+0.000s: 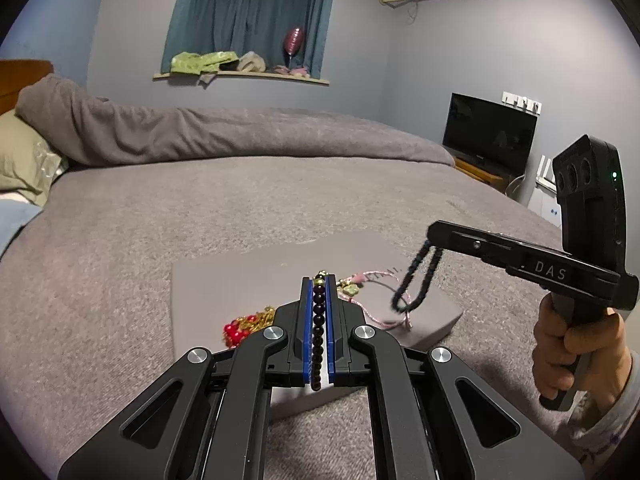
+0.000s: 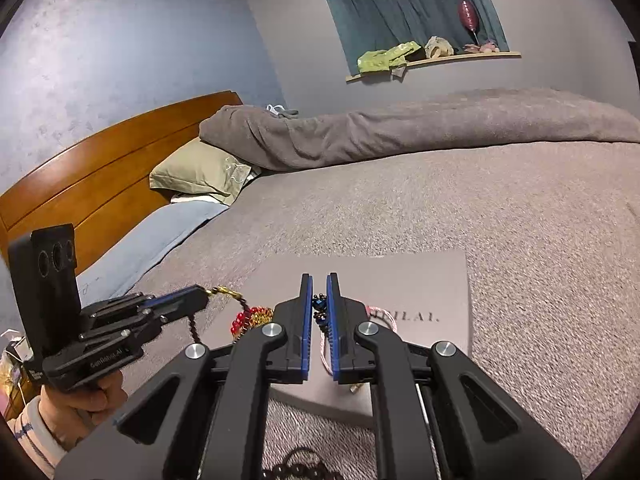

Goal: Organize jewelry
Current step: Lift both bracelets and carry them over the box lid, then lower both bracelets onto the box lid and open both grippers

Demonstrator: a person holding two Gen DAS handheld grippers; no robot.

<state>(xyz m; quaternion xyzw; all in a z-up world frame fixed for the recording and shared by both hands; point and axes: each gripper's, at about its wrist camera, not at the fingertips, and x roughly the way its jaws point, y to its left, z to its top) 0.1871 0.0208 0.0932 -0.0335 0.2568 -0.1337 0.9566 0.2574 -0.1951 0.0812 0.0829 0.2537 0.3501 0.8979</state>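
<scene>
A flat grey jewelry box [image 1: 256,276] lies on the bed; it also shows in the right wrist view [image 2: 424,284]. My left gripper [image 1: 319,280] is shut on a dark purple bead bracelet [image 1: 319,320] with a gold clasp, held above the box. My right gripper [image 2: 319,280] is shut on a dark blue-black beaded bracelet [image 2: 320,312], whose loop [image 1: 418,280] hangs over the box's right part. A red and gold bead piece [image 1: 244,326] and a pink cord bracelet [image 1: 384,308] with a gold-green charm lie on the box.
The grey bedspread [image 1: 200,208] stretches all around the box. A rolled grey duvet [image 1: 200,132] and pillows [image 2: 200,172] lie at the far side by the wooden headboard [image 2: 92,176]. A TV [image 1: 488,132] stands at the right wall. Another dark bead string [image 2: 296,468] lies under the right gripper.
</scene>
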